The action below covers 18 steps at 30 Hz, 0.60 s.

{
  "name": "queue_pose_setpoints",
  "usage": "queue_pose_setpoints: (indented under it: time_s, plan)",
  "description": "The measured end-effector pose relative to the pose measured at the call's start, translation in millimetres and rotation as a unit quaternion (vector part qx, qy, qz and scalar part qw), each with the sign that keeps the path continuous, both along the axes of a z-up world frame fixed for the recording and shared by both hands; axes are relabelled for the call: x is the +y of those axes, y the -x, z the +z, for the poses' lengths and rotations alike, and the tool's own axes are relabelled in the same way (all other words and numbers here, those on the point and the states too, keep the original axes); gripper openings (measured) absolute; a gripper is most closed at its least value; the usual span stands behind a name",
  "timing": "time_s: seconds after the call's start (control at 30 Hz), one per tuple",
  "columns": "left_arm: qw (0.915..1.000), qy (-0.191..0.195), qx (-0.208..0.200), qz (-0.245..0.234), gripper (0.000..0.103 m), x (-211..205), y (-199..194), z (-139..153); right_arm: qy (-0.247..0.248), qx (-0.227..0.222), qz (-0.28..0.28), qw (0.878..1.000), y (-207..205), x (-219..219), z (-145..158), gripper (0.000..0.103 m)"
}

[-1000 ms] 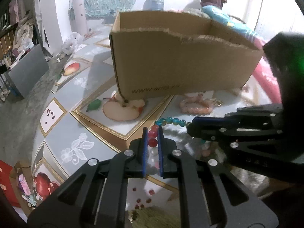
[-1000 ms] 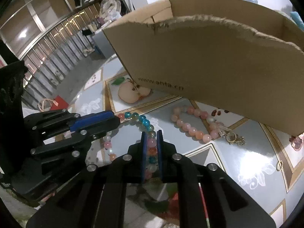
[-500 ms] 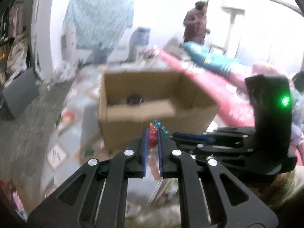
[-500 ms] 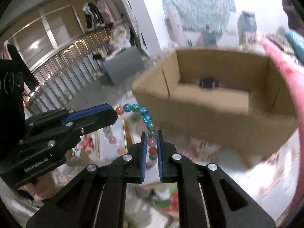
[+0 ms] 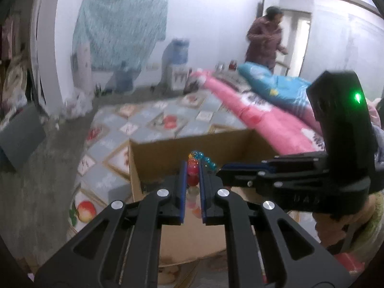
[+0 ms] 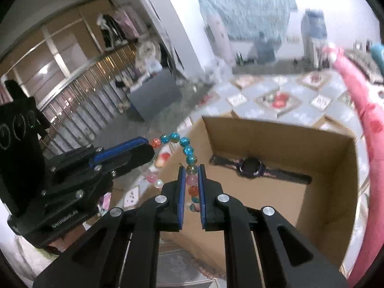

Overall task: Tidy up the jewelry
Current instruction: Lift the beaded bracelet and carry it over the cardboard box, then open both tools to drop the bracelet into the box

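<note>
Beaded bracelet (image 6: 186, 147): strung between the two grippers, clear of the table and raised at the near left corner of the cardboard box (image 6: 345, 182); in the right wrist view its upper run arcs from the left gripper (image 6: 150, 147) rightward and down into the right gripper (image 6: 191, 168), blue and teal beads along the arc, an orange bead at the left end; pale pink and clear beads hang in a loop below, between the two tools. Long axis roughly side to side, sagging under the span.

Left gripper: clenched on the bracelet, a red bead pinched between its blue pads in the left wrist view; right gripper: clenched on the bracelet likewise, pink, orange and teal beads lined up between its pads.

Box: open-topped, brown, standing on a table under a fruit-print tablecloth (image 6: 278, 100); inside, a dark wristwatch (image 6: 250, 166) lies flat along the far wall, strap stretched side to side; rest of the floor bare cardboard.

Surroundings: pink bedding (image 5: 261, 117) along the right of the table with a blue cushion (image 5: 271, 85) on it; a person (image 5: 265, 39) stands near the far doorway; a railing (image 6: 79, 105) at left in the right wrist view; background blurred.
</note>
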<state>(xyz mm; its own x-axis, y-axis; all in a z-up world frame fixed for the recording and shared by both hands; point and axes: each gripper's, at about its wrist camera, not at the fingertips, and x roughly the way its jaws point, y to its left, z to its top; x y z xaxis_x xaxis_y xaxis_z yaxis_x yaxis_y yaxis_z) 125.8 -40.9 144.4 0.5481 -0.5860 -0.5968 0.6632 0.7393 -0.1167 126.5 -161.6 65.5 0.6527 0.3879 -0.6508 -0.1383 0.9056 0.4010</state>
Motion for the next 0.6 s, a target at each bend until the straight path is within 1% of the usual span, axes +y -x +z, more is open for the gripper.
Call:
queue_pose_setpoints:
  time_s: [0.03, 0.1, 0.17, 0.2, 0.27, 0.33, 0.4, 0.47, 0.53, 0.6]
  plan:
    - [0.9998, -0.009, 0.018, 0.006, 0.009, 1.7, -8.1, -11.3, -0.007, 0.015, 0.004, 1.0, -6.4, -0.4, -6.7, 0.011]
    - [0.9989, -0.022, 0.039, 0.011, 0.009, 3.0, -16.4, -25.2, -0.019, 0.051, 0.012, 0.998, -18.6, 0.6, -25.2, 0.011]
    - [0.9971, -0.041, 0.061, 0.016, 0.009, 5.7, -23.2, -41.7, -0.034, 0.093, 0.025, 0.995, -35.0, 2.4, -44.7, 0.011]
    - [0.9959, -0.053, 0.071, 0.018, 0.009, 4.2, -27.5, -49.9, -0.037, 0.107, 0.026, 0.993, -38.8, 2.9, -52.4, 0.011]
    - [0.9929, -0.084, 0.082, 0.021, 0.009, -1.4, -33.7, -63.5, -0.042, 0.144, 0.03, 0.988, -53.6, 5.1, -69.3, 0.011]
    - [0.9895, -0.119, 0.078, 0.025, 0.009, -8.6, -39.2, -76.3, -0.039, 0.173, 0.025, 0.984, -66.8, 7.5, -82.8, 0.011]
    - [0.9882, -0.136, 0.066, 0.024, 0.009, -11.7, -37.8, -81.1, -0.023, 0.18, 0.017, 0.983, -76.0, 10.6, -87.9, 0.011]
    - [0.9874, -0.148, 0.051, 0.025, 0.009, -15.0, -36.5, -82.8, -0.014, 0.172, 0.007, 0.985, -76.7, 10.8, -86.2, 0.012]
    - [0.9881, -0.146, 0.039, 0.032, 0.009, -13.3, -33.9, -81.0, -0.021, 0.159, 0.006, 0.987, -75.6, 6.9, -83.9, 0.012]
    - [0.9889, -0.141, 0.029, 0.037, 0.009, -11.3, -31.1, -77.4, -0.014, 0.133, -0.006, 0.991, -66.0, 2.3, -76.7, 0.012]
